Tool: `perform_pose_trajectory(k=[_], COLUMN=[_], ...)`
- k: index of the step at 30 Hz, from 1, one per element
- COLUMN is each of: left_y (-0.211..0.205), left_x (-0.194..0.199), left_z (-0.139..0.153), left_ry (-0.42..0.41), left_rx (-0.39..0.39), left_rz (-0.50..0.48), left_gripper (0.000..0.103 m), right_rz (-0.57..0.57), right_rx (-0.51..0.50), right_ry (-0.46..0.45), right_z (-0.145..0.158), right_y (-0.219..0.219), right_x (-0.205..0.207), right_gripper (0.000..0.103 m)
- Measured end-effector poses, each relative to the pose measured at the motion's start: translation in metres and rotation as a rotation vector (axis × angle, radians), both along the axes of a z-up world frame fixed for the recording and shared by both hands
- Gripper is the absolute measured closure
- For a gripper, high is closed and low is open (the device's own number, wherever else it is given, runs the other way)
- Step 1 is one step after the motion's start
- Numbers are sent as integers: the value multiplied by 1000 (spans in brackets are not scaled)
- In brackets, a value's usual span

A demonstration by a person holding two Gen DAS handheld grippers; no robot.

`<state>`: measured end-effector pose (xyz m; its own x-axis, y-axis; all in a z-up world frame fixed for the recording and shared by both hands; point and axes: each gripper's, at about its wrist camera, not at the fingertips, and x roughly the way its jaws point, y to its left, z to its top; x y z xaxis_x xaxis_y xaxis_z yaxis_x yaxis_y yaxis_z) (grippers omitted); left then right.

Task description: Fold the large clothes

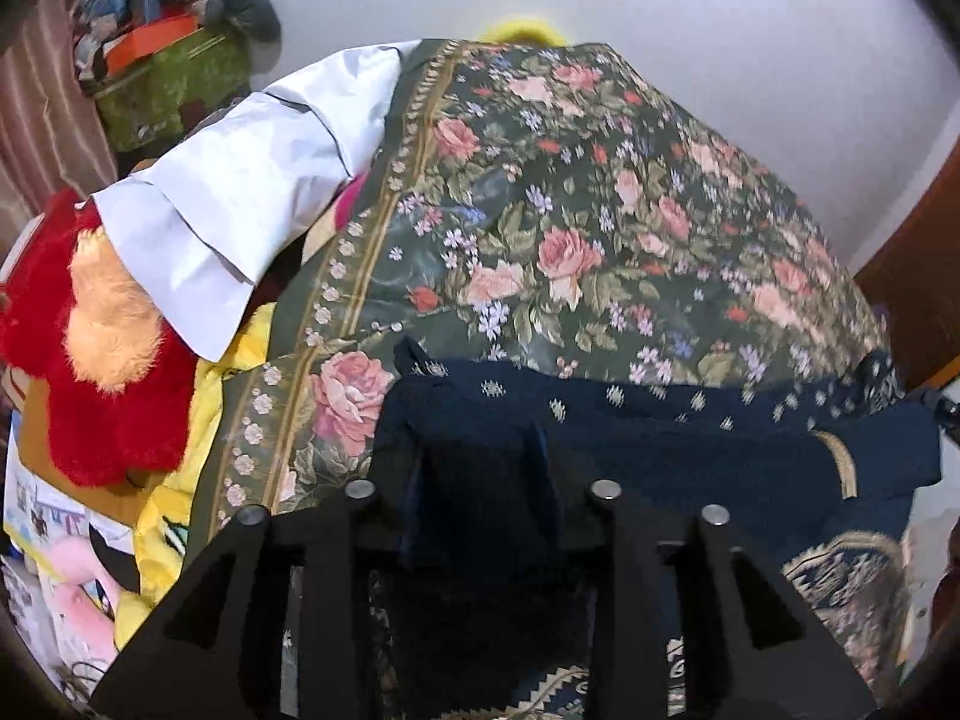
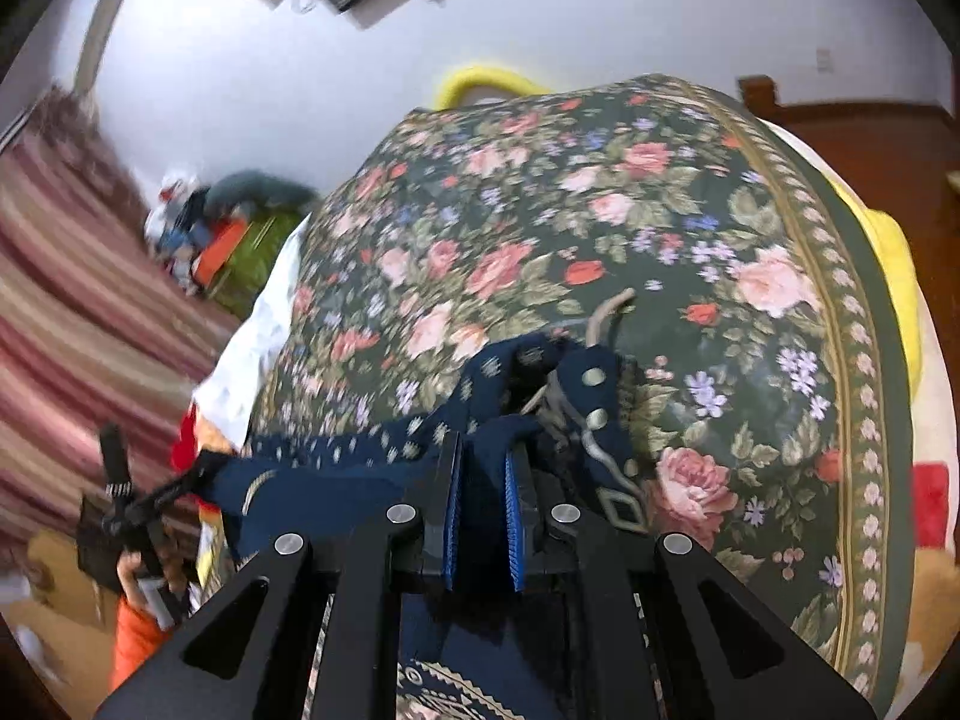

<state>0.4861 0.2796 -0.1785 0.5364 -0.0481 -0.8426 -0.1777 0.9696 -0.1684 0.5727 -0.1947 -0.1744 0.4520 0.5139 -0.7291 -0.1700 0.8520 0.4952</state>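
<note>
Nearest, the navy patterned garment [image 2: 372, 468] was gripped in the right tool [image 2: 485, 516], its pads closed on a fold; the left tool [image 1: 480, 504] was parted around another fold, without a firm pinch. The garment's long edge was stretched between both tools over the floral bedspread [image 1: 600, 210] beyond.

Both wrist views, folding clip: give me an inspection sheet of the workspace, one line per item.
Surface: bed under a floral cover, rumpled.
Job's things: navy patterned garment stretched along the near edge between both grippers.
Clutter: white cloth, red plush toy, green box piled with oddments, all left of the bed.
Grippers: right gripper shut on the garment; left gripper has cloth draped between its fingers, which are hidden, so grip unclear.
Cables: nothing seen for certain; a thin grey cord lies by the garment.
Surroundings: white wall, striped curtain, wooden furniture.
</note>
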Motion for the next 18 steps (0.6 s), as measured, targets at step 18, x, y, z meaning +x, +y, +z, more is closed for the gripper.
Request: perform_pose_trajectory(k=[18], left_y=[13], left_x=[3], left_z=[-3], left_ry=[5], left_rx=[-61], left_rz=[102], left_gripper=[41], right_rz=[284], right_rx=[-251], right_ry=[-65], right_z=[-22], right_y=[56], right_x=[-80], right_gripper=[95])
